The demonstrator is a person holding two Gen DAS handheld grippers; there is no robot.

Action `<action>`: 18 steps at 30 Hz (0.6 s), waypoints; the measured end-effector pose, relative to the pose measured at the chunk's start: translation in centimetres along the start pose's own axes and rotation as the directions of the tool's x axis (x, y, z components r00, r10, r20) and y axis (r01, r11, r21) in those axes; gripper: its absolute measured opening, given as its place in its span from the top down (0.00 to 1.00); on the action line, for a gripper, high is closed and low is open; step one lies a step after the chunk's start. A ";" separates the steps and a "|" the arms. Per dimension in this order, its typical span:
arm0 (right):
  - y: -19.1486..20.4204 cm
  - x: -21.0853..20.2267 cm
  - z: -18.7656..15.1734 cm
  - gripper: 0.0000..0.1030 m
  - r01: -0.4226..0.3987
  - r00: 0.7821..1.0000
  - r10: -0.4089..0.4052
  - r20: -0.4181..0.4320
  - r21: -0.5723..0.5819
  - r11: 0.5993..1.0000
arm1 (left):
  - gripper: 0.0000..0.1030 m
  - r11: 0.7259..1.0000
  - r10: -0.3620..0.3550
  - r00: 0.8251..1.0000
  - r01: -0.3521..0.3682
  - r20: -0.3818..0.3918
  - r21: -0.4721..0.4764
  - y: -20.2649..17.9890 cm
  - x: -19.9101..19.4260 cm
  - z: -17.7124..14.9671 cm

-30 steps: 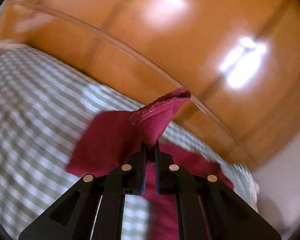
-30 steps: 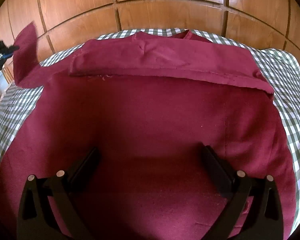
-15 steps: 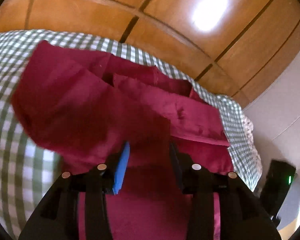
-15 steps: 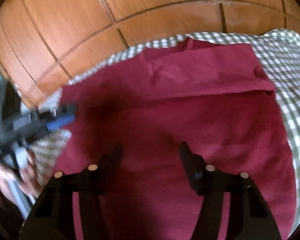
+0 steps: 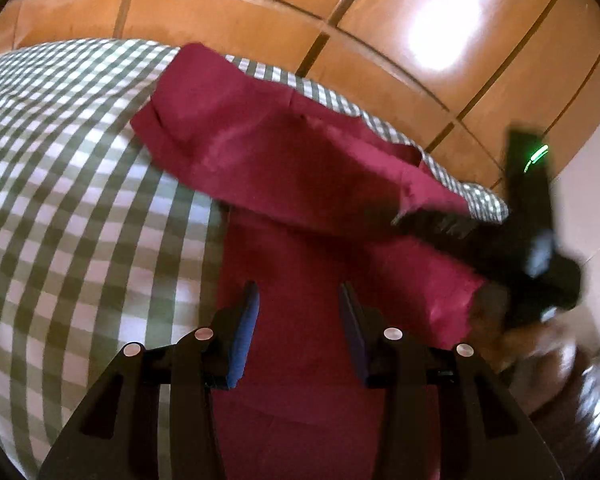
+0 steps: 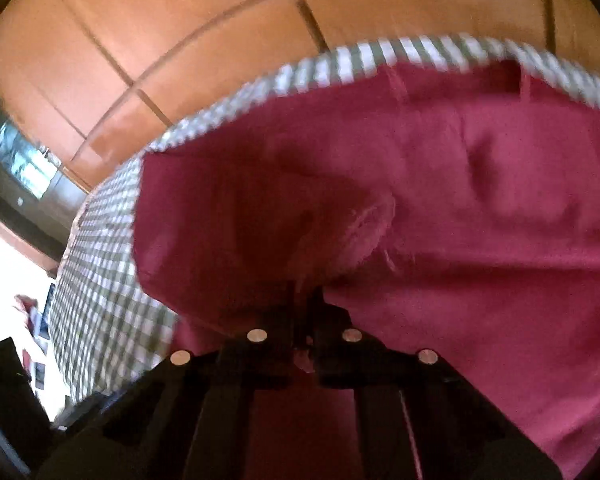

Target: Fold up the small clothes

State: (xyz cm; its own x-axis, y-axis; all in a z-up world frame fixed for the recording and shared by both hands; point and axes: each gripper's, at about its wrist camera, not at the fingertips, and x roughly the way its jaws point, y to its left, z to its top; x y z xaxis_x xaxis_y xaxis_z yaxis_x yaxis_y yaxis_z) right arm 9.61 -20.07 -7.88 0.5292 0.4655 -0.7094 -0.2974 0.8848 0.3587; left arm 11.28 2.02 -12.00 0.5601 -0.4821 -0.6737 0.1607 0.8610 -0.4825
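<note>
The left gripper [image 5: 298, 304] hangs with jaws spread, grasping nothing, over the maroon garment [image 5: 284, 184] lying on the green-checked cloth [image 5: 72, 216]. The right gripper [image 6: 306, 300] is clenched on a bunched fold of that garment (blurred in the left view), which stretches away toward the wood-panelled wall [image 5: 400, 12], its far edge folded over.

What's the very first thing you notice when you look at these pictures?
The big dark red cloth jumps out first, lying on the green-and-white checked cover in front of shiny wooden panels. Next, the right gripper is shut on a bunched-up bit of the cloth near its edge. The left gripper is open just above the cloth, holding nothing.
</note>
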 end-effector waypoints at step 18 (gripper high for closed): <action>-17.1 -11.9 4.4 0.94 0.254 0.930 -0.295 0.218 0.196 0.947 | 0.61 0.997 0.083 0.994 -0.083 -0.064 0.000 -0.4 2.7 0.7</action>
State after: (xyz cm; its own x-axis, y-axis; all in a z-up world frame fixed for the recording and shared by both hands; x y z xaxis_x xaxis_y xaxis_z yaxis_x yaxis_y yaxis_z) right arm 11.88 -40.65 -2.97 0.7535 0.1769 -0.6332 0.0087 0.9603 0.2787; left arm 13.32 0.49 -13.21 0.5179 -0.4188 -0.7459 0.1143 0.8980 -0.4249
